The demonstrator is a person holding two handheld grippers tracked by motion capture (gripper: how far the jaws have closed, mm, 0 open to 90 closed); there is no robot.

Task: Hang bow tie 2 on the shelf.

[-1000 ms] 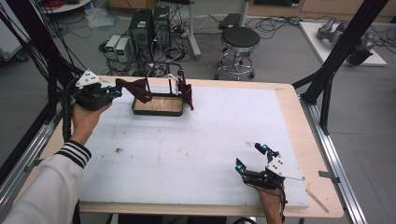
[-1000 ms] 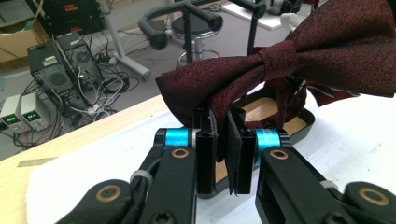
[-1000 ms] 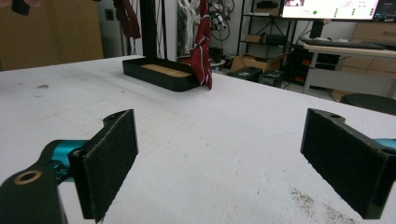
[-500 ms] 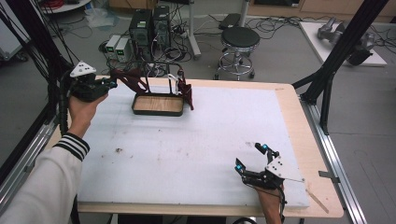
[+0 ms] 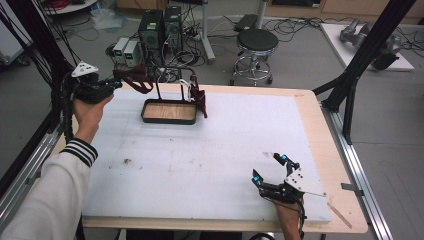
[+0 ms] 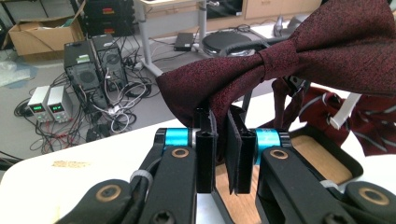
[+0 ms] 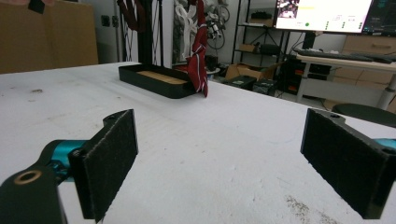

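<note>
I hold the dark red bow tie in my left gripper, up in the air at the far left corner of the bench, beside the black stand that rises from the tray with the wooden floor. A second tie, red with pale stripes, hangs at the right end of the stand, just over the tray's corner. I judge that about half of the work is done: one tie is at the stand and mine is lifted close to it, but it does not yet rest on the bar or in the tray.

My left fingers are nearly together and pinch the lower edge of the bow tie's left wing. My right gripper rests near the front right of the bench, well apart from the stand, and its fingers stand wide apart with nothing between them.
</note>
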